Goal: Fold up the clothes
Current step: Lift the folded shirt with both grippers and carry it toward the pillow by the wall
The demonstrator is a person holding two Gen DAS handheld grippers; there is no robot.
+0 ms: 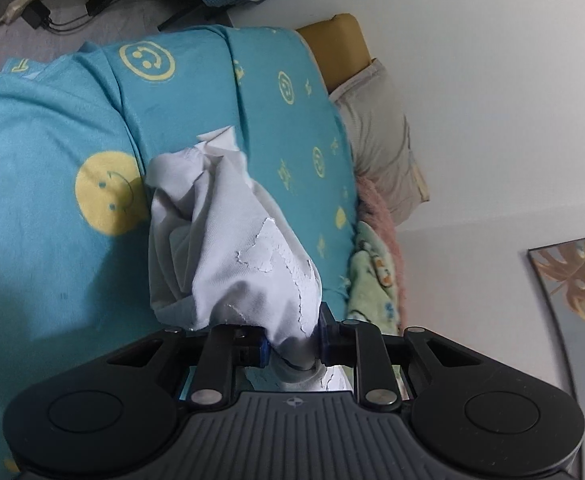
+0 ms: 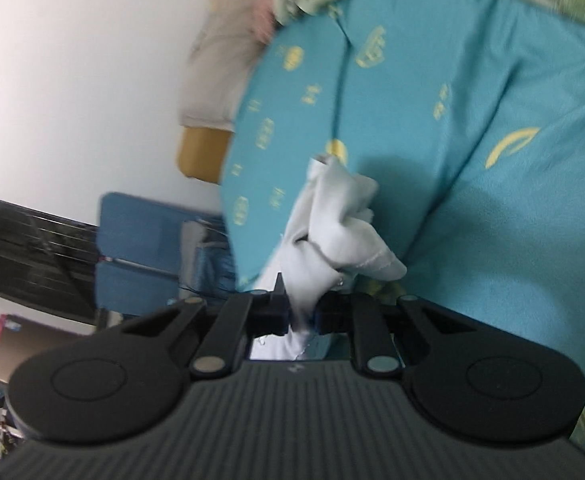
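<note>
White garment bunched, clamped by left gripper, right gripper, over teal bedsheet

Dim, soft light; right view motion-blurred, edges warped.

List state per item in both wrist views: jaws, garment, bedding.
left gripper: jaws shut on white garment
right gripper: jaws shut on white garment
white garment: bunched, crumpled, unfolded, its print cracked and peeling
teal bedsheet: spread on the bed, creased
beige pillow: lying at the sheet's edge by the wall
green blanket: rumpled beside the pillow
</note>
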